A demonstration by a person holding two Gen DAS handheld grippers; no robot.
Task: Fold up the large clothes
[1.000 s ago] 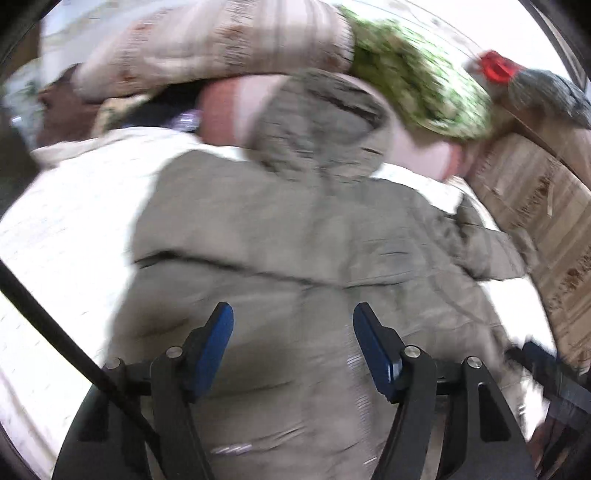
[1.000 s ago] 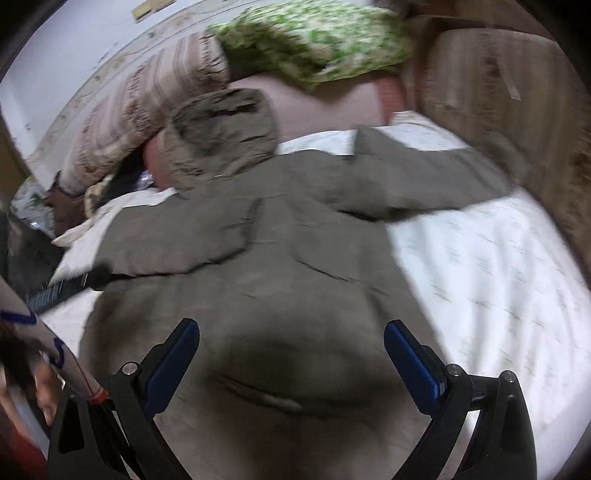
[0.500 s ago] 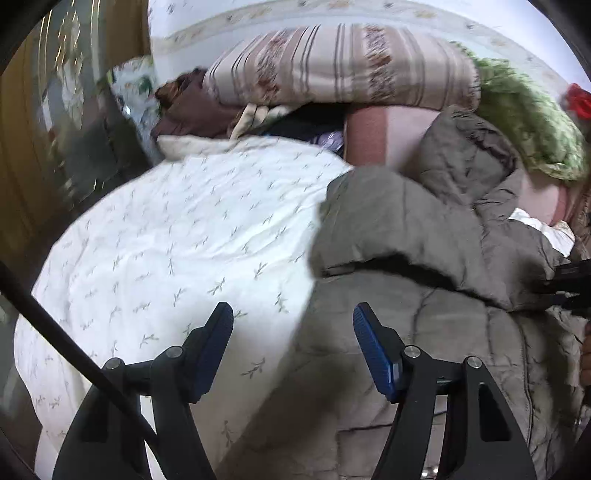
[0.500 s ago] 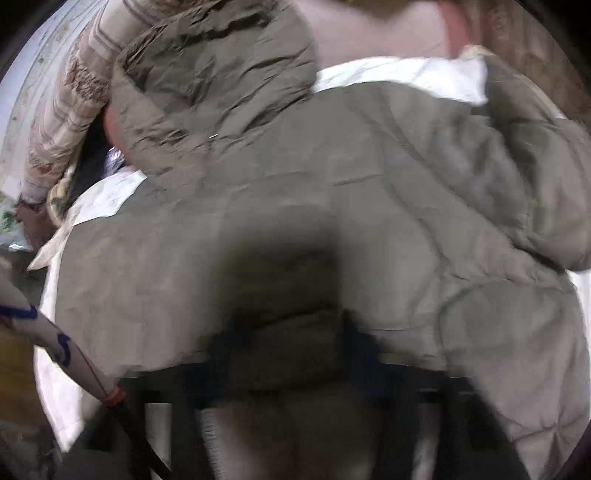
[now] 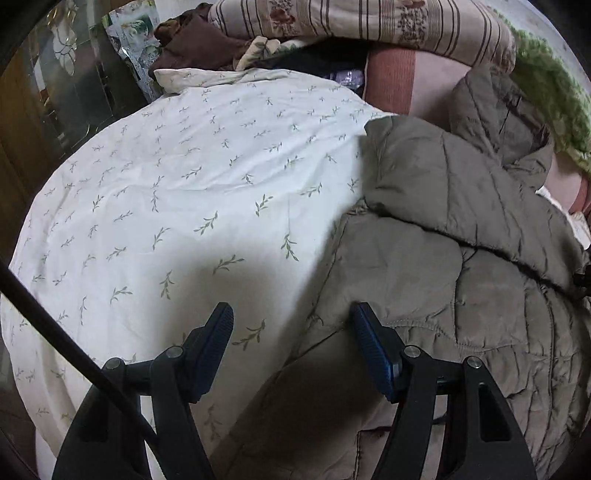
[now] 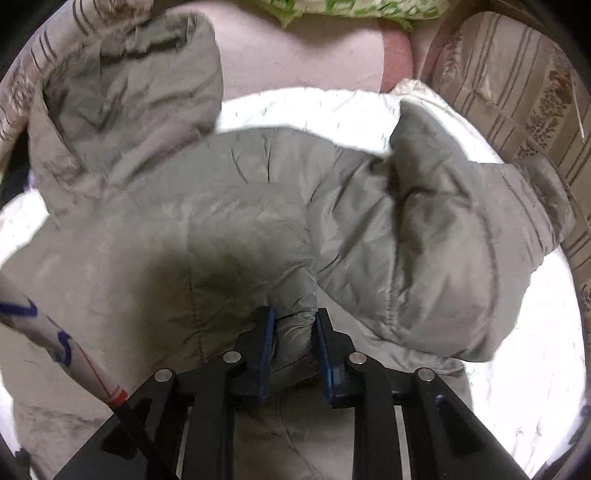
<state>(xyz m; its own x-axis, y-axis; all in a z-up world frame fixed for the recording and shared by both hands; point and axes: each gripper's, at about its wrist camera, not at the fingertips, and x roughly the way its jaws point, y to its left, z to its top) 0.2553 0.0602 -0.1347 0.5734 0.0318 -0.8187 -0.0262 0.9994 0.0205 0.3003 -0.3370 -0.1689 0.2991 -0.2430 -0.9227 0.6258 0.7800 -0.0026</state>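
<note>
Right claw [image 6: 293,332] pinches a fold of the blurred jacket [image 6: 229,221]; left claw [image 5: 291,328] gapes, empty, jacket edge cut off.

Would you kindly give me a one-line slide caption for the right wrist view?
Right tongs shut on a fold of the olive padded jacket lying on the white bedsheet.

In my left view the sheet [image 5: 177,206] lies bare across the left and centre of the frame, so my left tongs [image 5: 291,347], wide apart, have free room there. The coat [image 5: 461,280] fills the right side. Pillows [image 5: 351,22] and a brown cloth [image 5: 195,44] block the upper edge. In my right view the coat [image 6: 221,229] covers nearly all; only a bare strip of sheet [image 6: 546,350] stays at right.
</note>
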